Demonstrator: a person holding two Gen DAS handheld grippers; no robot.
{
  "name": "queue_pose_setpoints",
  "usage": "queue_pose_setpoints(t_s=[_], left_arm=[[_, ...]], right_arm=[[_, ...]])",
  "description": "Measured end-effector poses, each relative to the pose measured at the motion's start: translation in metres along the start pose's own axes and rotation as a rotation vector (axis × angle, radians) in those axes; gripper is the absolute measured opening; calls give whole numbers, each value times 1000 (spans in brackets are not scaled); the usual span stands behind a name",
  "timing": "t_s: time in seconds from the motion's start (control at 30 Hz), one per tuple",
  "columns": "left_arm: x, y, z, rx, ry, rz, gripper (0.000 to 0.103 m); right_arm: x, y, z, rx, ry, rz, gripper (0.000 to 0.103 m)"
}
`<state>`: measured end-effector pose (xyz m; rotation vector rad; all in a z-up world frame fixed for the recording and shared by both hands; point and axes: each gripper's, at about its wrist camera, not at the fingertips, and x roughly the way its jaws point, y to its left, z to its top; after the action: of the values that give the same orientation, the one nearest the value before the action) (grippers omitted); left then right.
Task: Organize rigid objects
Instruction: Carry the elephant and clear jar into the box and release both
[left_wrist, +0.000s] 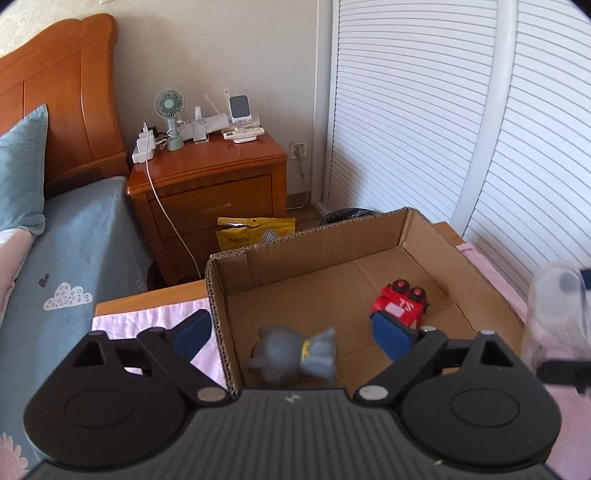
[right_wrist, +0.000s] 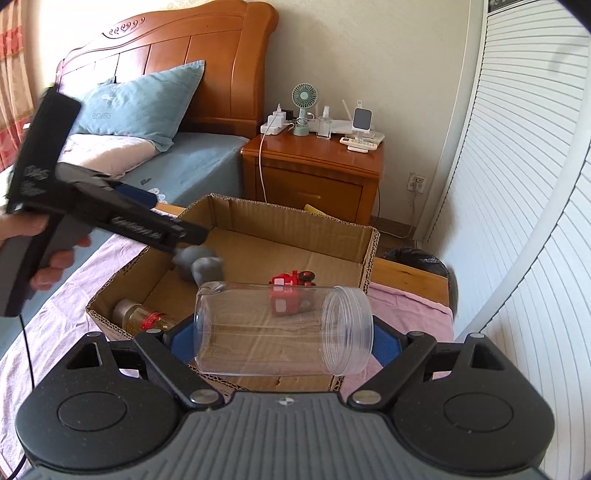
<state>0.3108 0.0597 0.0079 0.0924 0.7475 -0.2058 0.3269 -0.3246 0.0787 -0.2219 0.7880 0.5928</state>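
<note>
An open cardboard box (left_wrist: 424, 236) (right_wrist: 371, 251) sits on a pink cloth. Inside it lie a grey elephant toy (left_wrist: 291, 354) (right_wrist: 199, 264), a red toy truck (left_wrist: 400, 304) (right_wrist: 288, 291) and a small amber bottle (right_wrist: 144, 317). My left gripper (left_wrist: 291, 338) is open above the box, with the elephant loose between and below its blue pads (left_wrist: 389, 336). It shows from the side in the right wrist view (right_wrist: 184, 232). My right gripper (right_wrist: 284, 343) is shut on a clear plastic jar (right_wrist: 282, 328), held sideways over the box's near edge; the jar shows blurred in the left wrist view (left_wrist: 557, 314).
A wooden nightstand (left_wrist: 214, 184) (right_wrist: 314, 170) with a fan, chargers and remotes stands behind the box. A bed with a blue pillow (right_wrist: 144, 107) is on the left. White louvred doors (left_wrist: 443, 110) are on the right. A yellow bag (left_wrist: 255, 230) leans on the nightstand.
</note>
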Motion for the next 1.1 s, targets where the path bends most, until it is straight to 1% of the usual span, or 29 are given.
queue_pose_setpoints(t_s=[0.03, 0.1, 0.27, 0.53, 0.73, 0.83, 1.0, 1.03, 1.1], left_arm=[[-6, -1, -3, 16, 1, 0, 99], [-17, -3, -9, 45, 8, -1, 99], [-49, -6, -28, 89, 56, -20, 99], [-93, -17, -68, 147, 67, -6, 100], [-112, -16, -86, 132, 55, -34, 100], [-116, -14, -90, 109, 37, -29, 100], [-115, -11, -96, 77, 33, -22, 100], [-115, -10, -97, 74, 33, -23, 100], [-115, -10, -98, 71, 35, -22, 100]], right_arm=[[2, 1, 2, 1, 3, -1, 93], [7, 3, 5, -4, 9, -1, 93], [22, 10, 16, -16, 26, -1, 93], [60, 13, 49, 16, 57, 2, 93], [97, 8, 75, 63, 100, -18, 93], [112, 10, 84, 70, 114, -36, 93], [131, 19, 92, 53, 119, -67, 93], [133, 20, 92, 55, 124, -66, 94], [134, 19, 91, 67, 125, -60, 99]])
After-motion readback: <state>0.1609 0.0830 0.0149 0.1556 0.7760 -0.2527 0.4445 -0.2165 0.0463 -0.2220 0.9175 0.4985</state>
